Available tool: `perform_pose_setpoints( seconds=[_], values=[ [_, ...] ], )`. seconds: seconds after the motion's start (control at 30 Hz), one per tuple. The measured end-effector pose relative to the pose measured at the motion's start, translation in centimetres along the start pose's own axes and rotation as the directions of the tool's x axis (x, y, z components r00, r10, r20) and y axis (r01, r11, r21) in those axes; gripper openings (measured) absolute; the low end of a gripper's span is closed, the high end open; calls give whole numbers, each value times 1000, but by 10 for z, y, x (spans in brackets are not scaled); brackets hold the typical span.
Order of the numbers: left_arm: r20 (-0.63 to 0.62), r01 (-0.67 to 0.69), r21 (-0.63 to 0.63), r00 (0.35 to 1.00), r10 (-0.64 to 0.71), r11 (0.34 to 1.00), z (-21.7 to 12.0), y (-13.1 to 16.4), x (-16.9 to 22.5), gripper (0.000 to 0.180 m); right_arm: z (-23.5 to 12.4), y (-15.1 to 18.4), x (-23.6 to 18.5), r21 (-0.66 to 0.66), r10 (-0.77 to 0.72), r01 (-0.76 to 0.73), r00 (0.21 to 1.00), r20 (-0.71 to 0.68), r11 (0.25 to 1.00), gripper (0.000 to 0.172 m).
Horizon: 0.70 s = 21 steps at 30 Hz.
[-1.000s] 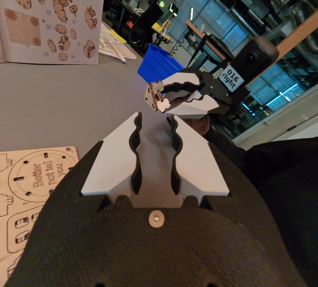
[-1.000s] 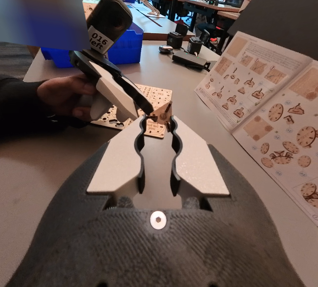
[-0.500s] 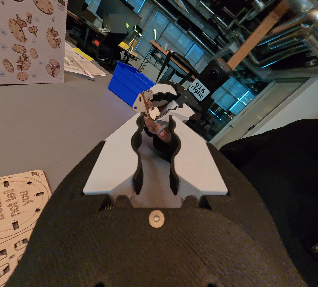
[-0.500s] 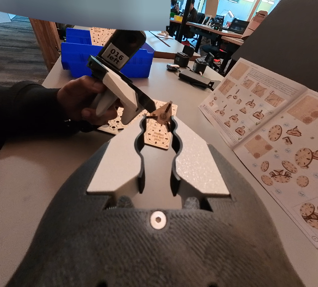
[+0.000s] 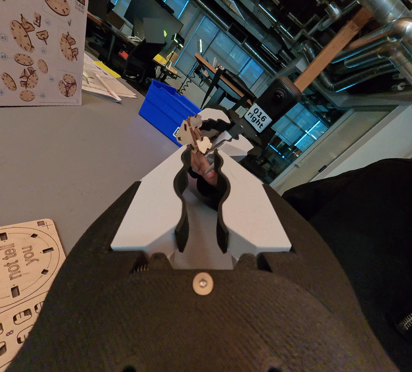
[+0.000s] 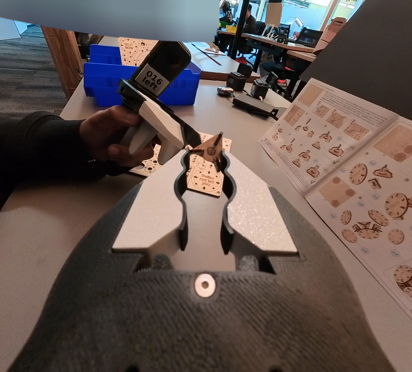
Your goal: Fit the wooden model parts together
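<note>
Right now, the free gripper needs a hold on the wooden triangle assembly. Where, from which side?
Probably the bare upper corner of the wooden triangle assembly, pinching its flat faces from above left. The right gripper already clamps the lower part, and the upright tabs crowd the middle.

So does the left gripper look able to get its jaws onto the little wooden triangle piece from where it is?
Probably yes. The left gripper sits right at the wooden triangle piece, jaws apart, nothing between them. The right gripper already holds the piece at its tips, so only the near edge and tabs are free.
</note>
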State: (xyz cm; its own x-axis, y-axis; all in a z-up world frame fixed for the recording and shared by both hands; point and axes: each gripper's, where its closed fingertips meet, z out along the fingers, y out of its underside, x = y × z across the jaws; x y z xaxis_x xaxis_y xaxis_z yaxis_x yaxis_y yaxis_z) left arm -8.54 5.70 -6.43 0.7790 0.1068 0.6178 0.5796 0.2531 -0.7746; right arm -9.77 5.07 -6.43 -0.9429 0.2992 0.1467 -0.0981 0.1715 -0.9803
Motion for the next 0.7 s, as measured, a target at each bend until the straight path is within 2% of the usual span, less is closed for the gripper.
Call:
perform_pose_setpoints(
  seconds=[0.27, 0.43, 0.5, 0.63, 0.7],
  values=[
    [-57, 35, 26, 998, -33, 999, -3, -5, 5, 11, -2, -6, -1, 56, 98, -101, 994, 51, 993, 25],
    [-114, 167, 68, 981, -159, 984, -9, -11, 2, 16, -3, -7, -1, 40, 55, -56, 998, 32, 998, 25],
    [-138, 192, 64, 974, -182, 979, -9, -11, 4, 12, -1, -5, -2, 22, 41, -41, 999, 25, 999, 25],
    [-46, 139, 41, 990, -137, 989, -7, -5, -6, 0, 1, 1, -2, -24, -11, 10, 1000, -6, 1000, 25],
    [-22, 142, 33, 990, -141, 989, -7, -3, -10, 0, 3, 4, -1, -55, -51, 50, 998, -28, 997, 25]
  ],
)
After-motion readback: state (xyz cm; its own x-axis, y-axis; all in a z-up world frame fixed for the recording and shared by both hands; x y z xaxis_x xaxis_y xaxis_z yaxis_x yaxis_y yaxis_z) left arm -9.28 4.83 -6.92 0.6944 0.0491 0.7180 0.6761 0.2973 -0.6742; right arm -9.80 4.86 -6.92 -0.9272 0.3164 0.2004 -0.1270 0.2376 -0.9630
